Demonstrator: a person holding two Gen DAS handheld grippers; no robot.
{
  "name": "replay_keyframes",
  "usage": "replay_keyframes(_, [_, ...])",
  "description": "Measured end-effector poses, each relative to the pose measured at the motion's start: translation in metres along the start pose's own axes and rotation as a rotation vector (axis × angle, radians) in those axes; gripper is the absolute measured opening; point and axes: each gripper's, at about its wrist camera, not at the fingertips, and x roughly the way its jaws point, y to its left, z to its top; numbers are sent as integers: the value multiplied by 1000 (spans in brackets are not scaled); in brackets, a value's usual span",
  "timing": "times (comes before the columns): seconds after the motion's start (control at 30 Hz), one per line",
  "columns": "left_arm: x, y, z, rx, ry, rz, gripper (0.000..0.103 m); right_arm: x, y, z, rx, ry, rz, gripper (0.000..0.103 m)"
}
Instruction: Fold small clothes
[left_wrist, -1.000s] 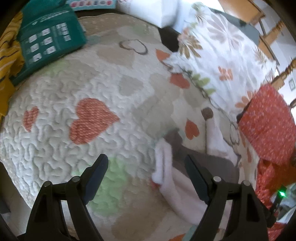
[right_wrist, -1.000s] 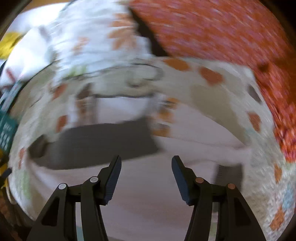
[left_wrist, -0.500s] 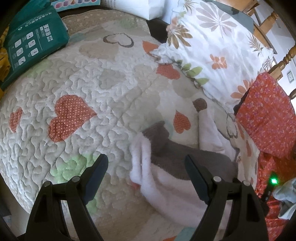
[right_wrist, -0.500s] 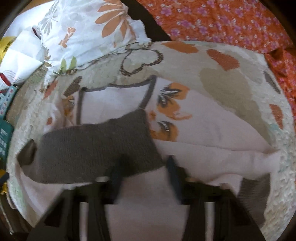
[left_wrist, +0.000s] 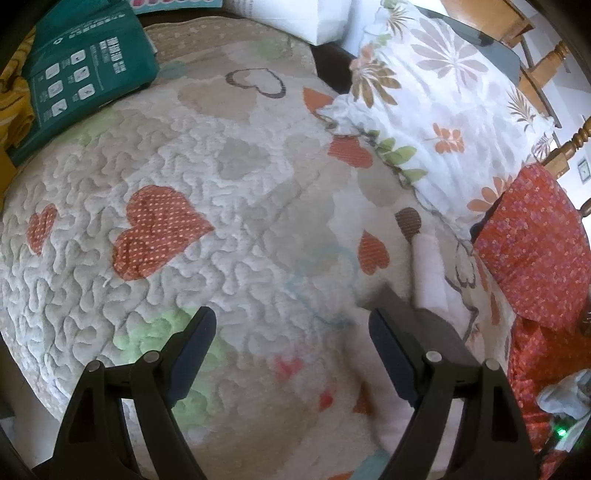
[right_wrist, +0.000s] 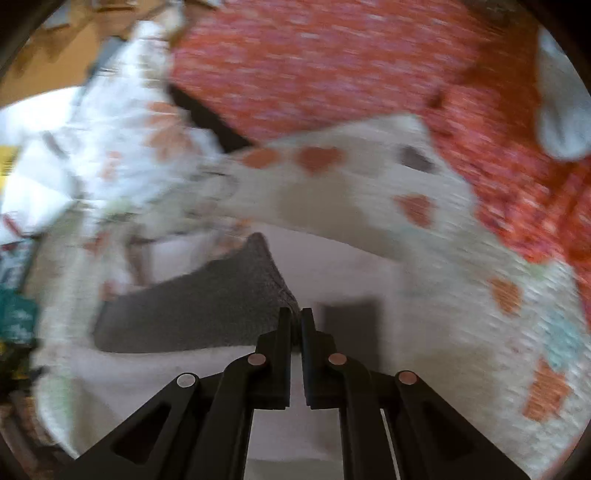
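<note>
A small white garment with a grey knit band lies on a quilted bedcover printed with hearts. My right gripper is shut on a corner of the grey band, which rises to its tips as a peak; this view is blurred by motion. In the left wrist view the same garment shows at the lower right, its grey part behind the right finger. My left gripper hangs open over bare quilt, touching nothing.
A floral pillow lies at the upper right and a red flowered cushion at the right edge. A green package sits at the upper left beside yellow cloth. Wooden bed posts stand behind the pillow.
My right gripper went from open to shut on the grey band's corner and has pulled it up and sideways. In the left wrist view the garment slid toward the lower right.
</note>
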Motion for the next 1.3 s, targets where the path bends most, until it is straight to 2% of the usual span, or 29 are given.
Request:
replay_keyframes(0.03, [1, 2, -1, -4, 5, -1, 84, 8, -7, -6, -4, 19, -77, 5])
replay_keyframes(0.1, [4, 3, -3, -4, 14, 2, 84, 15, -17, -15, -7, 29, -144, 6])
replay_keyframes(0.13, [5, 3, -5, 0, 20, 8, 84, 16, -21, -20, 9, 27, -145, 6])
replay_keyframes(0.23, [10, -1, -9, 20, 36, 21, 84, 9, -22, -21, 52, -10, -59, 12])
replay_keyframes(0.27, [13, -4, -10, 29, 42, 21, 84, 4, -18, -21, 38, -38, -41, 19])
replay_keyframes(0.37, [24, -15, -9, 42, 66, -15, 86, -5, 9, -17, -43, -92, 21, 53])
replay_keyframes(0.4, [30, -20, -8, 41, 78, -38, 87, -5, 18, -17, -63, -87, 51, 59])
replay_keyframes(0.47, [46, -36, -4, 49, 101, -74, 87, -1, 36, -18, -102, -53, 100, 59])
replay_keyframes(0.53, [69, -56, 3, 106, 120, -100, 87, 7, 51, -14, -114, -13, 107, 59])
replay_keyframes(0.63, [105, -81, 12, 226, 151, -67, 87, 14, 56, -9, -85, 5, 142, 59])
replay_keyframes(0.7, [121, -90, 17, 241, 170, -109, 87, 16, 55, -6, -82, 4, 151, 60])
replay_keyframes(0.77, [132, -102, 18, 284, 190, -153, 87, 23, 48, -1, -92, 3, 113, 61])
replay_keyframes(0.87, [140, -122, 10, 407, 187, -144, 88, 48, 21, 8, -46, 41, 24, 63])
replay_keyframes(0.93, [143, -129, 6, 443, 192, -147, 88, 60, 6, 9, 10, 78, 65, 63])
replay_keyframes(0.97, [143, -132, 4, 450, 204, -158, 85, 66, -1, 9, 45, 99, 112, 63])
replay_keyframes(1.03, [143, -137, 1, 455, 230, -178, 49, 70, -5, 10, 62, 104, 152, 63])
replay_keyframes(1.07, [143, -140, -2, 461, 254, -184, 19, 69, -3, 9, 58, 98, 177, 63])
replay_keyframes(1.13, [138, -144, -8, 495, 223, -145, 12, 67, 2, 9, 42, 94, 211, 61])
replay_keyframes(1.17, [135, -144, -10, 503, 211, -146, 9, 67, 7, 8, 26, 96, 237, 45])
replay_keyframes(1.2, [132, -144, -12, 497, 204, -147, 8, 68, 11, 7, 18, 108, 253, 19])
replay_keyframes(1.23, [126, -144, -13, 486, 194, -157, 8, 70, 14, 5, 15, 125, 269, 10])
replay_keyframes(1.3, [113, -142, -14, 471, 163, -174, 8, 68, 17, 2, 24, 121, 277, 7])
